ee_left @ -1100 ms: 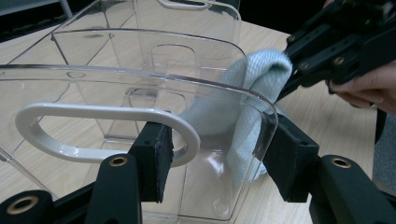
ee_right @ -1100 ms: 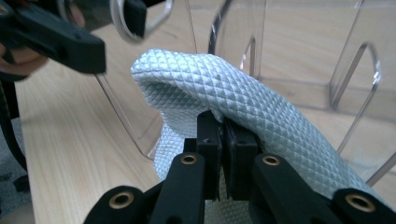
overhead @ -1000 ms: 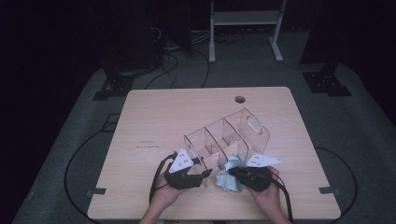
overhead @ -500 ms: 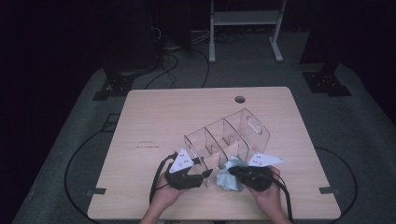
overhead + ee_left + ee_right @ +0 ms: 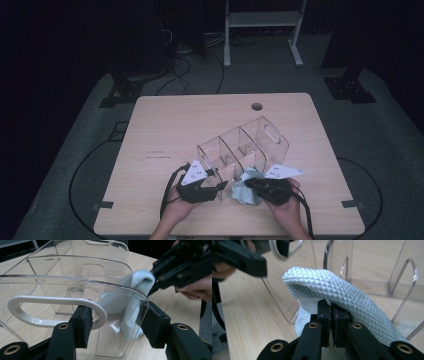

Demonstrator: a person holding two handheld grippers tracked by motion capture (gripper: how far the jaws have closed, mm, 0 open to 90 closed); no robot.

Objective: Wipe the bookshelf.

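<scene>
So the right gripper [image 5: 331,315] has its jaws pinched tight together on a pale blue cloth [image 5: 342,292], the quilted fabric bunching up over the pads. That cloth sits pressed against the outside wall of the clear organizer [image 5: 245,145], at the end nearest the person. Over on the other side, the left gripper [image 5: 115,325] is clamped on that same end wall, one pad through the white-rimmed handle cutout [image 5: 50,312], the other on the wall's outer edge. Organizer lies tipped on the wooden table [image 5: 165,125], dividers visible inside.
</scene>
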